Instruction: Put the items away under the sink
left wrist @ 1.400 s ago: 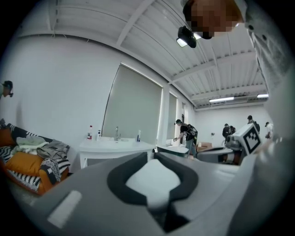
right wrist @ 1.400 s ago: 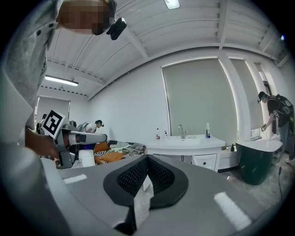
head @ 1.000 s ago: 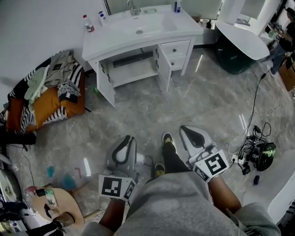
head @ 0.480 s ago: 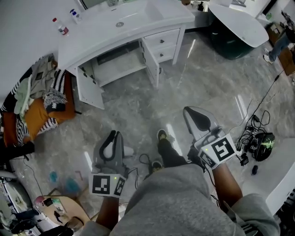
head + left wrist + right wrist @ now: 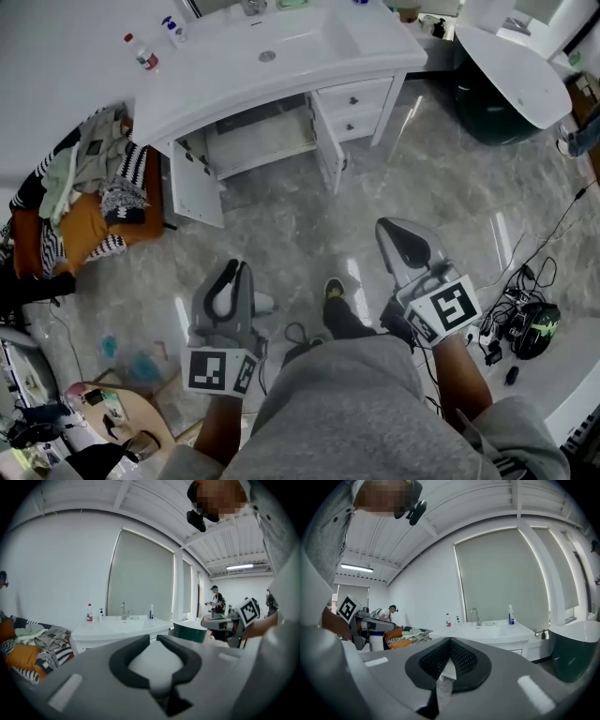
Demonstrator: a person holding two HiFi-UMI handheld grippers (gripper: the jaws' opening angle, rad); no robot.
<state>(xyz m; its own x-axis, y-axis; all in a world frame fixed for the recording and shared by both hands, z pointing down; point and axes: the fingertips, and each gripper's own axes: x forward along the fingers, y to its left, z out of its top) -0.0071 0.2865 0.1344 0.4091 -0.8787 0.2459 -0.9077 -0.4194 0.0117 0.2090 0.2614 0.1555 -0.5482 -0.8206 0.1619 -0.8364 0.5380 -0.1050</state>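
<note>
The white sink vanity [image 5: 281, 66] stands ahead, both doors swung out and the space under the sink [image 5: 262, 141] showing. My left gripper [image 5: 234, 267] is held low over the floor, well short of it, shut on a white rounded container [image 5: 152, 665] that fills its jaws [image 5: 153, 637]. My right gripper [image 5: 392, 228] is level with it on the other side of my legs. Its fingertips [image 5: 450, 640] meet, and a dark mesh item [image 5: 449, 660] sits inside the loop of the jaws. What that item is I cannot tell.
Bottles [image 5: 142, 54] stand on the counter's left end and a blue-capped one [image 5: 511, 615] by the tap. A heap of clothes [image 5: 94, 187] lies left of the vanity, a dark green tub [image 5: 497, 103] right of it. Cables and a helmet [image 5: 534, 323] are at right.
I have walked toward the vanity, which now looks nearer and larger. Both grippers travelled along with me, and their holds look the same.
</note>
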